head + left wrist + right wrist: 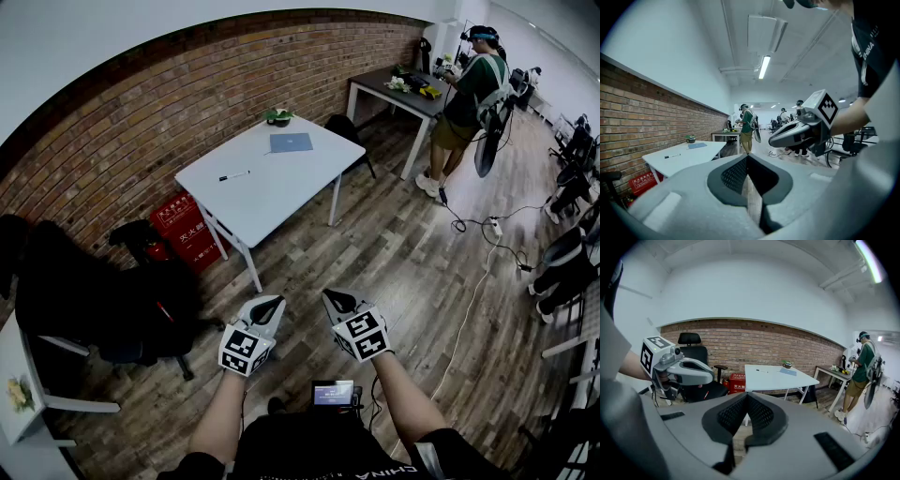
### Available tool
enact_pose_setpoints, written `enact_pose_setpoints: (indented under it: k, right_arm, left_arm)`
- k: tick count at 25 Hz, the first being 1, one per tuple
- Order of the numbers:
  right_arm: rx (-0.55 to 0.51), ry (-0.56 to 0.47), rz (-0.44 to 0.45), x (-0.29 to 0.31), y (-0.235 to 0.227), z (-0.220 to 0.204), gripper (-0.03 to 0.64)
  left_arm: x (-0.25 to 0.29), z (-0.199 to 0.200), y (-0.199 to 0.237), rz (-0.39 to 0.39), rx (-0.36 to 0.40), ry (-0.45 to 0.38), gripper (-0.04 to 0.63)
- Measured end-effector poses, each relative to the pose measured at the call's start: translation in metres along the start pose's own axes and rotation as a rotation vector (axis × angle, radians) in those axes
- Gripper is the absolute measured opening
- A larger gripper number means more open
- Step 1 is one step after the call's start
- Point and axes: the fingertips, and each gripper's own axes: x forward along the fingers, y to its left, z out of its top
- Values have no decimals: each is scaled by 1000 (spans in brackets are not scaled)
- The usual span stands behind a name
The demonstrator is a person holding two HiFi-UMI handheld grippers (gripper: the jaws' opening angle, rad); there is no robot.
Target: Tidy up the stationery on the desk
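Clenched and empty, my left claw (270,302) and right claw (335,297) hang well short of the white rectangular worktop (277,197) ahead, where the slim black marker pen (234,175) lies crosswise, nearer the left.

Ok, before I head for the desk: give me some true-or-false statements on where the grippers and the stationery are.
1. The left gripper and the right gripper are both shut and empty. True.
2. A black pen lies on the white rectangular table. True.
3. The blue notebook lies on the wooden floor. False: it lies on the table, near the small potted plant.
4. The left gripper touches the table. False: both grippers are over the floor, clear of the table.
5. Red boxes stand on the floor by the brick wall. True.
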Motion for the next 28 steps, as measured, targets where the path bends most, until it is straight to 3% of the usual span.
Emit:
enact_pose_setpoints:
  k: [28]
  right_arm:
    - [28, -19, -17, -13, -11, -9, 8]
  left_arm:
    - [9, -6, -8, 23, 14, 25, 8]
